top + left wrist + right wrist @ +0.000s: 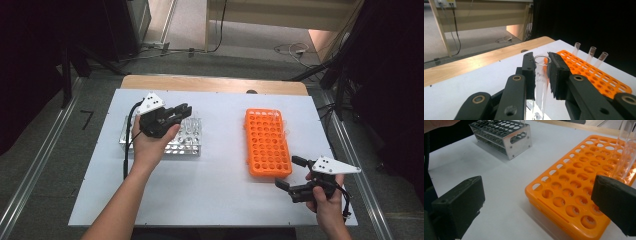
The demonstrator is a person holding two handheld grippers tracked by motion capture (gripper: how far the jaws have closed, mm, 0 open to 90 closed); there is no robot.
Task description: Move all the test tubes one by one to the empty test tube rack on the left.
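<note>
A clear glass test tube (541,80) stands upright between the black jaws of my left gripper (541,62), which is shut on it. In the high view the left gripper (183,111) hovers over the back of a metal tube rack (187,145) at the table's left. An orange tube rack (267,142) lies right of centre, and three clear tubes (592,52) stand in its far end. My right gripper (288,172) is by that rack's near right corner. Its jaws stand wide open with nothing between them, and the orange rack (579,187) lies ahead of its pads (461,205).
The racks sit on a white tabletop (220,175) with a wooden strip (215,84) along its far edge. The metal rack (504,132) has several holes in its top plate. Grey floor, cables and dark stands surround the table.
</note>
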